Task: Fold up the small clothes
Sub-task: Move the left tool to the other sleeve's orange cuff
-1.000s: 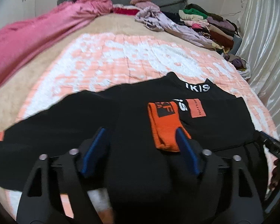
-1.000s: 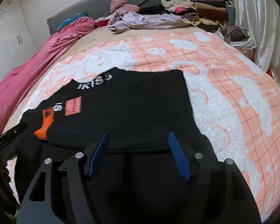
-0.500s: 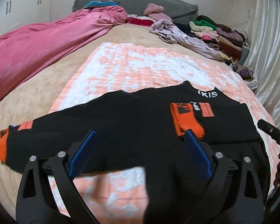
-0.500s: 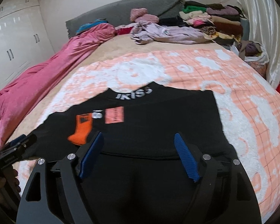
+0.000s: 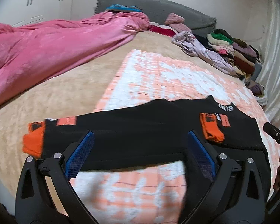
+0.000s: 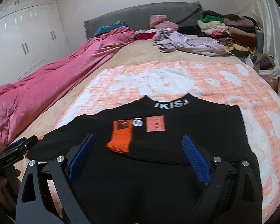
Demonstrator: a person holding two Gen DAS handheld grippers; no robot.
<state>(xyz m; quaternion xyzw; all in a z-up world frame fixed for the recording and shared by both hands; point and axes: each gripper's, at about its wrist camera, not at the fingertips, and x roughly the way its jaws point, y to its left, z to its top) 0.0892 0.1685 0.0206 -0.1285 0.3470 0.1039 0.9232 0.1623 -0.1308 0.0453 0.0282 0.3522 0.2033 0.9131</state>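
Observation:
A black sweatshirt (image 6: pixel 186 136) lies flat on the peach-and-white blanket (image 6: pixel 177 78), collar lettering facing away. One sleeve is folded across the chest, its orange cuff (image 6: pixel 120 138) beside a peach patch. The other sleeve stretches out to the left, ending in an orange cuff (image 5: pixel 34 141). My left gripper (image 5: pixel 140 136) hovers above that sleeve, and its jaws are opening with nothing pressed between them. My right gripper (image 6: pixel 138 137) hangs over the shirt's lower body, jaws also opening, holding nothing. Each gripper shows at the edge of the other's view, held by a hand (image 6: pixel 1 184).
A pink duvet (image 6: pixel 56 82) runs along the bed's left side. A lilac garment (image 6: pixel 186 43) and a stack of folded clothes (image 6: pixel 233 28) lie by the grey headboard (image 6: pixel 140 16). White wardrobes (image 6: pixel 18 43) stand at left, and a pale curtain (image 5: pixel 276 56) hangs at right.
Both grippers have drawn back and up from the sweatshirt, and their jaws have spread wider. The left view has swung left, bringing the outstretched sleeve and its cuff into sight.

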